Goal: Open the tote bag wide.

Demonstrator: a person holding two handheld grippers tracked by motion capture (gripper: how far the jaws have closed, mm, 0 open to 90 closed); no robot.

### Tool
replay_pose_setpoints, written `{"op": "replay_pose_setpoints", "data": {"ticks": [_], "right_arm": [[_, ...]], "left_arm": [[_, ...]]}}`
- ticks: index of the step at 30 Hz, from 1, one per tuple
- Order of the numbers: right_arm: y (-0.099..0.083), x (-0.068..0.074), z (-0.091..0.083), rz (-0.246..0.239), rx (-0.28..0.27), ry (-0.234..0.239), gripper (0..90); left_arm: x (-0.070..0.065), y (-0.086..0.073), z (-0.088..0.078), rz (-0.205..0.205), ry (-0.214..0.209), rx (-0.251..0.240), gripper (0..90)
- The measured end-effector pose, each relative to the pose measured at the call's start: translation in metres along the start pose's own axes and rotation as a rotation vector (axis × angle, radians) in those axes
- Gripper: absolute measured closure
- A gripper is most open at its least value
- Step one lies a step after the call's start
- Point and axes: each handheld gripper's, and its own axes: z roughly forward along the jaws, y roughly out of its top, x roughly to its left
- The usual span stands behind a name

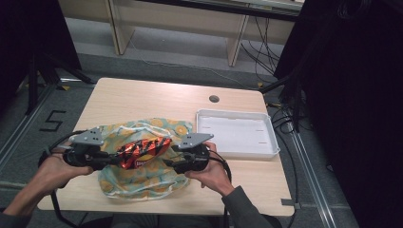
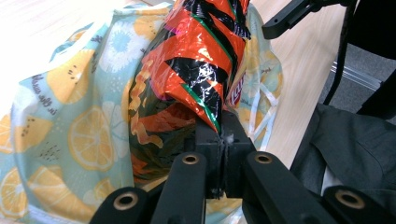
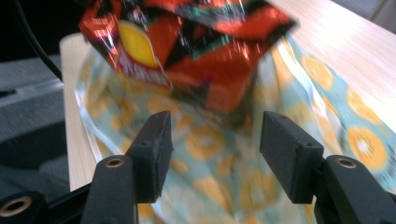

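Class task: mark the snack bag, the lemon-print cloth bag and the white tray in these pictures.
snack bag [image 1: 142,151], high view, middle of its red and black foil.
lemon-print cloth bag [image 1: 142,186], high view, bare fabric near its front edge.
white tray [image 1: 236,116], high view, its far rim.

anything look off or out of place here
Nothing spilled or damaged. The one oddity: the snack bag hangs crumpled over the lemon-print cloth bag, pinched at one end by the left tongs, while the right tongs stand open.
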Motion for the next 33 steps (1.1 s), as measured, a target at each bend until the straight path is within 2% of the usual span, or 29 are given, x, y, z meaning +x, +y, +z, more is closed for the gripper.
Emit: {"op": "replay_pose_setpoints", "data": {"ticks": [1, 2, 3, 4, 7, 8, 10, 12, 14, 15, 16, 18, 21, 22, 23, 24, 26, 27, 28, 30, 31, 33], "right_arm": [[0.004, -0.002, 0.006, -0.013, -0.042, 0.016, 46.8], [0.004, -0.002, 0.006, -0.013, -0.042, 0.016, 46.8], [0.005, -0.003, 0.008, -0.025, -0.046, 0.011, 47.5], [0.007, -0.003, 0.01, -0.01, -0.049, 0.025, 50.1], [0.013, -0.003, 0.017, -0.024, -0.078, 0.051, 54.8], [0.015, -0.002, 0.018, -0.031, -0.078, 0.057, 56.1], [0.019, 0.002, 0.019, -0.038, -0.08, 0.032, 59.3], [0.021, 0.003, 0.016, -0.032, -0.078, 0.03, 64.2], [0.022, 0.004, 0.014, -0.011, -0.109, 0.056, 66.3], [0.023, 0.004, 0.012, -0.006, -0.11, 0.072, 66.9], [0.023, 0.005, 0.012, -0.006, -0.129, 0.066, 67.3], [0.024, 0.006, 0.01, -0.014, -0.117, 0.066, 67.8], [0.024, 0.005, 0.012, 0.001, -0.146, 0.071, 68.3], [0.024, 0.005, 0.011, 0.006, -0.136, 0.084, 68.4], [0.024, 0.005, 0.012, 0.004, -0.144, 0.077, 68.4], [0.023, 0.005, 0.013, -0.002, -0.15, 0.072, 69.6], [0.023, 0.005, 0.012, -0.006, -0.142, 0.077, 75.6], [0.023, 0.007, 0.013, -0.004, -0.156, 0.068, 83.9], [0.023, 0.007, 0.013, -0.004, -0.156, 0.068, 83.9], [0.023, 0.007, 0.012, -0.014, -0.138, 0.063, 89.5], [0.023, 0.009, 0.013, -0.023, -0.144, 0.04, 90.0], [0.023, 0.008, 0.012, -0.009, -0.129, 0.042, 90.0]], "left_arm": [[0.003, 0.0, 0.0, 0.015, -0.014, -0.001, 87.9], [0.002, -0.001, -0.001, -0.009, -0.011, -0.004, 87.9], [0.004, -0.001, -0.001, 0.003, -0.01, -0.003, 87.9], [0.004, -0.001, -0.002, -0.01, -0.007, -0.003, 87.9], [0.006, -0.001, -0.003, -0.004, -0.012, -0.007, 87.7], [0.006, -0.002, -0.003, -0.009, -0.003, -0.008, 87.6], [0.008, -0.002, -0.005, -0.018, -0.009, -0.017, 87.6], [0.011, -0.003, -0.008, -0.058, -0.015, -0.041, 87.4], [0.013, -0.004, -0.01, -0.072, -0.012, -0.055, 86.9], [0.014, -0.004, -0.01, -0.065, -0.009, -0.065, 86.6], [0.014, -0.004, -0.01, -0.077, -0.017, -0.062, 86.4], [0.015, -0.004, -0.009, -0.077, -0.005, -0.061, 85.9], [0.016, -0.003, -0.009, -0.067, -0.004, -0.058, 85.2], [0.015, -0.003, -0.008, -0.069, 0.003, -0.062, 84.9], [0.015, -0.003, -0.008, -0.072, -0.005, -0.061, 84.8], [0.015, -0.003, -0.008, -0.07, 0.006, -0.062, 84.6], [0.016, -0.003, -0.008, -0.069, 0.001, -0.06, 84.2], [0.015, -0.003, -0.008, -0.072, 0.007, -0.06, 83.6], [0.015, -0.003, -0.008, -0.076, 0.006, -0.063, 83.6], [0.014, -0.003, -0.007, -0.07, 0.015, -0.062, 81.8], [0.014, -0.002, -0.007, -0.069, 0.021, -0.069, 79.6], [0.014, -0.002, -0.01, -0.089, 0.014, -0.076, 73.3]]}}
